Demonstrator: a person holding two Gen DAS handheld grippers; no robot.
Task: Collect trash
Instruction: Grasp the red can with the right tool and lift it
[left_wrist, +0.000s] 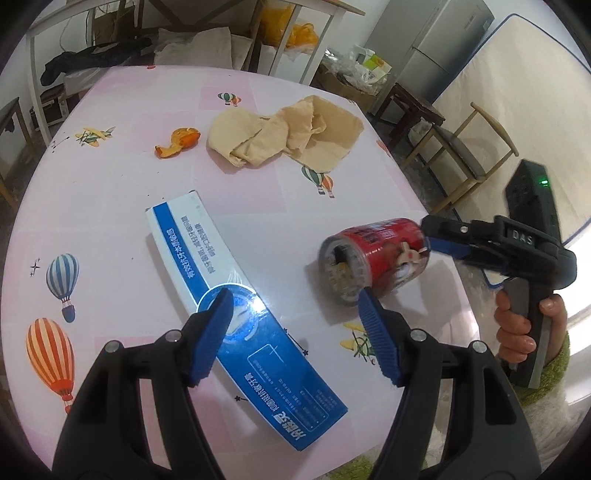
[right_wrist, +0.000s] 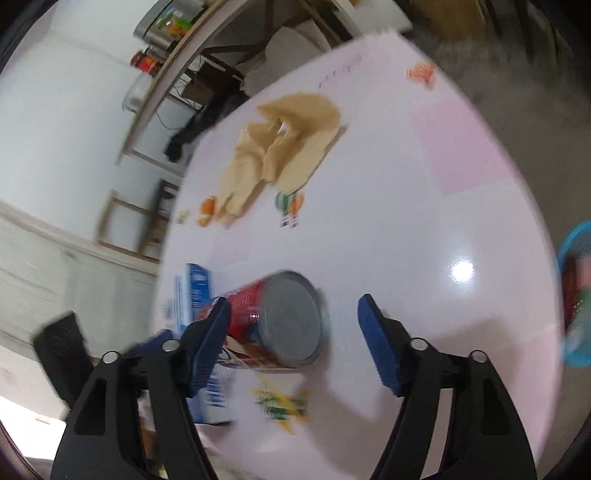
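Reference landmark: the red can, lying on its side on the table, which carries a pink cloth printed with balloons and aeroplanes.

1. Table. It is the largest item, and all the trash rests on it.

2. Beige crumpled cloth. It lies well beyond the red can, toward the far edge of the table.

3. Blue-and-white carton. A long flat box, it lies just beside the red can on the side of its open end and is not touching it in the left wrist view.

4. Left gripper. Its jaws stand wide apart above the table and grip nothing. One blue pad overlaps the blue-and-white carton in the picture; the other sits at the near edge of the red can. Contact with either cannot be determined.

5. Right gripper. A hand in a green sleeve holds it. Its jaws are spread wider than the red can. One pad is at the can's side; the other stands clear of it. The can is not clamped. The right wrist view is blurred.

6. Red can. The right wrist view shows its closed silver end.

7. Orange peel. It lies well beyond the red can, just beside the beige crumpled cloth.
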